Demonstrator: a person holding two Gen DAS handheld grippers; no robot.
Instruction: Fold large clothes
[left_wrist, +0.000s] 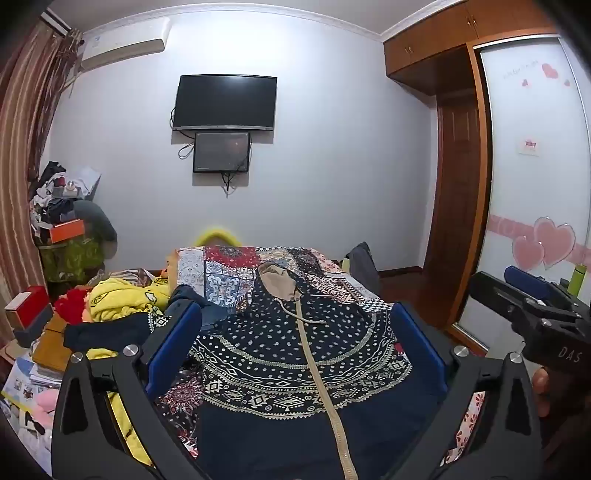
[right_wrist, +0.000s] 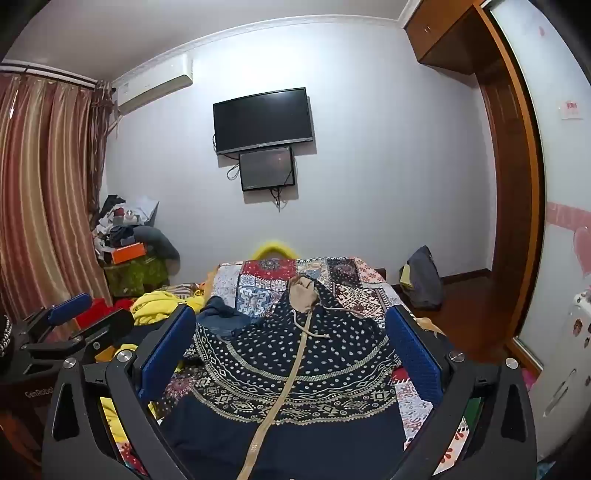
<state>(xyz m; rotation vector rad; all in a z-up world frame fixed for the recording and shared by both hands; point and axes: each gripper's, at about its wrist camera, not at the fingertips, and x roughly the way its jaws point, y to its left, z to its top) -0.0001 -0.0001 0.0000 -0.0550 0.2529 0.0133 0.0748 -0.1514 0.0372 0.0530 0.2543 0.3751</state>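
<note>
- One hoodie (left_wrist: 295, 354), dark blue with a pale pattern, lies spread flat on the bed (left_wrist: 221, 273), hood at the far end.
- Two claws, left claw (left_wrist: 295, 343) and right claw (right_wrist: 291, 347), hang above the hoodie, both wide apart, gripping nothing.
- Two screens (left_wrist: 225, 101) hang on the wall beyond the bed.

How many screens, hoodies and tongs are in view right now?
Screens: 2, the TV and the small monitor below it
Hoodies: 1, the navy hoodie on the bed
Tongs: 2, the left tongs and the right tongs, both open
Total: 5
</note>
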